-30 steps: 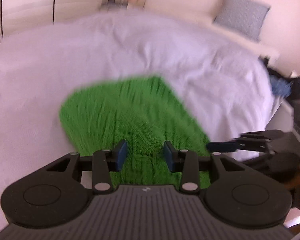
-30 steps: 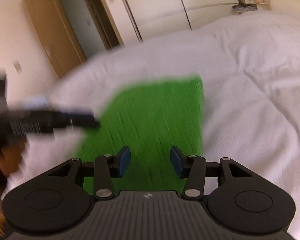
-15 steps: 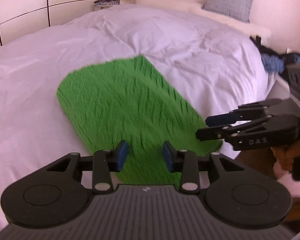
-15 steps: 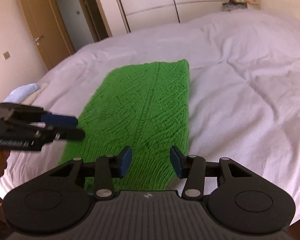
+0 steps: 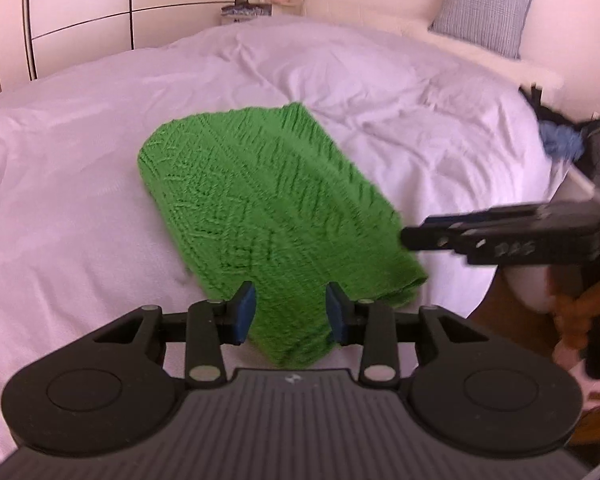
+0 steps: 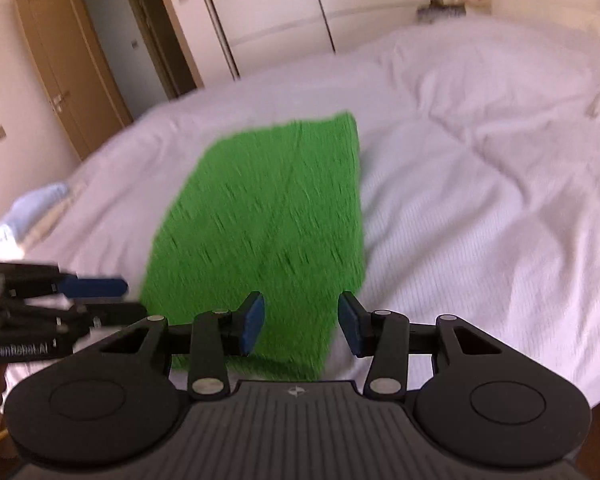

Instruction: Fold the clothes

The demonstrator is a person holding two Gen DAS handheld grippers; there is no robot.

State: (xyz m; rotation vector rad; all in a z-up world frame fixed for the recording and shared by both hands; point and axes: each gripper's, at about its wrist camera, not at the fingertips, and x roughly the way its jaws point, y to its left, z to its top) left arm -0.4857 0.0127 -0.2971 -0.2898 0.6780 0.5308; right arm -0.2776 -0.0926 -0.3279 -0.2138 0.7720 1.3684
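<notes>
A green knitted garment [image 5: 268, 208], folded into a long strip, lies flat on the white bed [image 5: 80, 184]; it also shows in the right wrist view [image 6: 268, 220]. My left gripper [image 5: 290, 312] is open and empty, above the strip's near end. My right gripper [image 6: 300, 326] is open and empty, above the same near end on its other side. In the left wrist view the right gripper [image 5: 500, 236] shows from the side at the strip's right corner. In the right wrist view the left gripper [image 6: 60, 300] shows at the strip's left edge.
A grey pillow [image 5: 484, 12] leans on the far wall. Dark and blue clothes [image 5: 572, 140] lie off the bed's right side. White wardrobe doors [image 6: 300, 8] and a wooden door [image 6: 60, 72] stand behind the bed. A light blue cloth [image 6: 24, 208] lies at the bed's left edge.
Both grippers have pulled back and risen from the green strip, staying open. The strip lies still on the bed.
</notes>
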